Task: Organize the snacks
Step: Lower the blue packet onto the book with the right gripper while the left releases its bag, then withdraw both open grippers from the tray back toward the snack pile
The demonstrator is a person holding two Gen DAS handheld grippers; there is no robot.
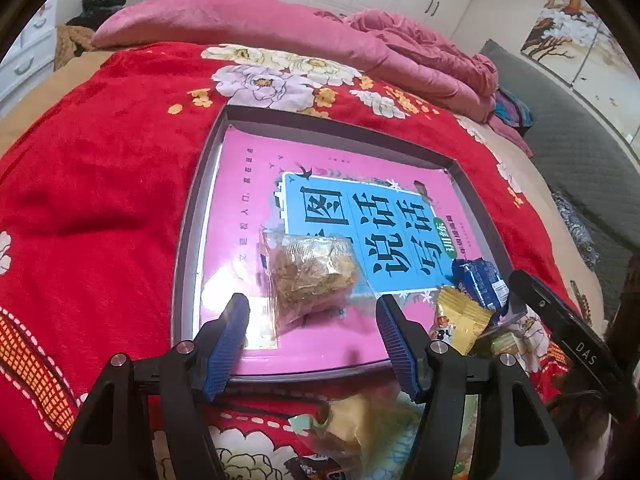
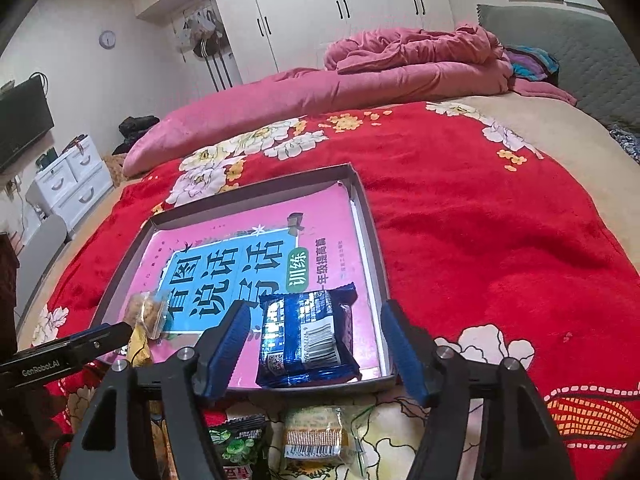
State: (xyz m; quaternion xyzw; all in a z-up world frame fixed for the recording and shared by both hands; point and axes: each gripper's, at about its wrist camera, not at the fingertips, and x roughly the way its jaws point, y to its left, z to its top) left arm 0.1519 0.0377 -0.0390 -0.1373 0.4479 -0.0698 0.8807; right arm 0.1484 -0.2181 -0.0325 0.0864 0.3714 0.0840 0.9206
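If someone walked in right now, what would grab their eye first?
The bright red floral plush blanket covering the bed, with a shallow grey cardboard tray on it holding a pink and blue book. Two snacks lie in the tray: a shiny blue foil packet and a clear-wrapped golden crumbly cake.

Tray [image 2: 372, 216]: matt grey cardboard walls. Inside it, book cover [image 2: 256, 232]: glossy pink paper. On the book, blue snack packet [image 2: 304, 336]: shiny crinkled foil; clear wrapper [image 1: 312, 276]: glossy transparent plastic. Under the tray, red blanket [image 2: 480, 216]: plush, fuzzy cloth. Claw pads [image 2: 230, 344]: ribbed blue plastic.
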